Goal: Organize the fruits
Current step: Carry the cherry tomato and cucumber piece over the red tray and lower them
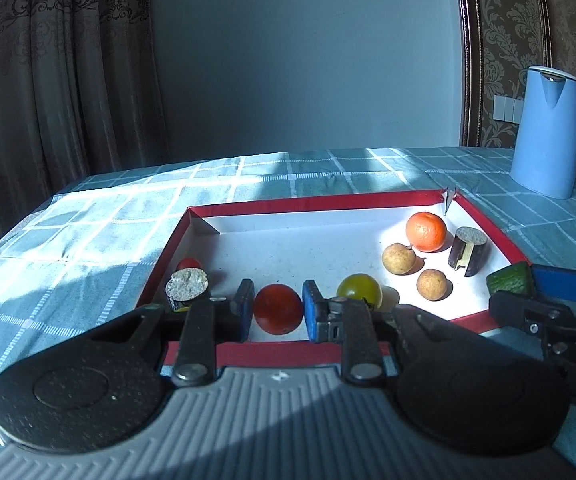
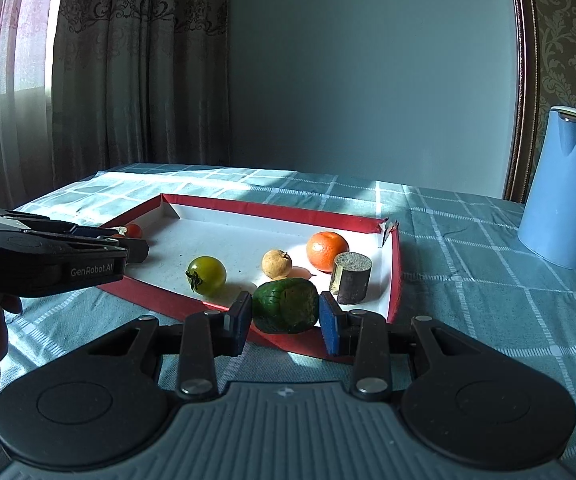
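Red cardboard walls with a white, speckled floor make up the shallow box lid (image 1: pixel 483 216) lying on the checked teal cloth of the surface (image 1: pixel 100 216). The left tongs (image 1: pixel 278 308) are pinching a smooth, round red tomato (image 1: pixel 278 309) between blue pads, just over the lid's near wall, pointing slightly downward. Just left of them stands a dark cut aubergine stub (image 1: pixel 187 288) with a pale, grainy face, and a smaller red tomato (image 1: pixel 188 264) sits behind it. To the right lies a glossy green tomato (image 1: pixel 359 290).

The right tongs (image 2: pixel 284 314) grip a chunky, dark green cucumber piece (image 2: pixel 286 311) with ribbed skin, held at the lid's near right edge, also tilted gently down. Beyond it are a dimpled mandarin (image 2: pixel 327 251), a matte tan longan (image 2: pixel 276 263) and a second aubergine cylinder (image 2: pixel 352 278) standing upright. In the left view a second longan (image 1: pixel 431 285) rests nearer.

A smooth pale blue kettle (image 2: pixel 559 192) stands well apart on the cloth.
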